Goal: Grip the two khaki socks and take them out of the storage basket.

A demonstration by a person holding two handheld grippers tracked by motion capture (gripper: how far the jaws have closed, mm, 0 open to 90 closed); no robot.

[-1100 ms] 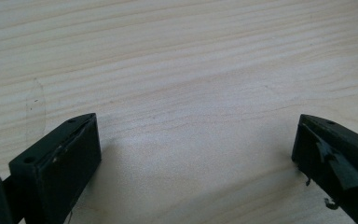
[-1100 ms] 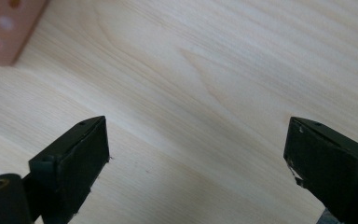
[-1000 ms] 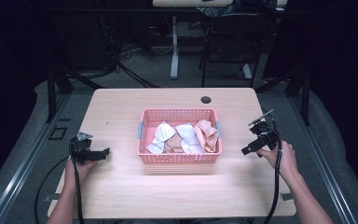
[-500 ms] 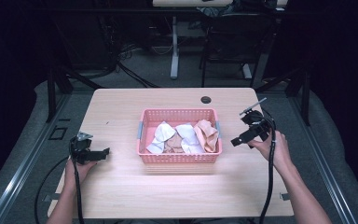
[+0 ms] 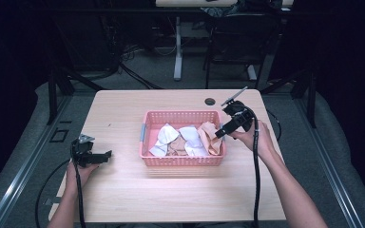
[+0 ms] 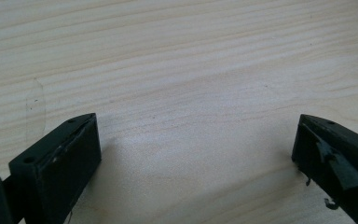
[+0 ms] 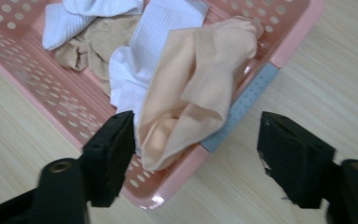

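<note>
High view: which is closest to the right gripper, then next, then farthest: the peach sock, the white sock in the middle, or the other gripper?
1. Peach sock, basket's right end, by the right gripper.
2. White sock, basket's middle.
3. Left gripper, far left on the table.

High view is looking forward and down over the whole desk (image 5: 123, 190) from far off. Left gripper view is facing bare desk wood close up. Right gripper view is looking down close on the pink basket (image 7: 242, 105) corner and socks (image 7: 191, 88), shared with the high view.
</note>
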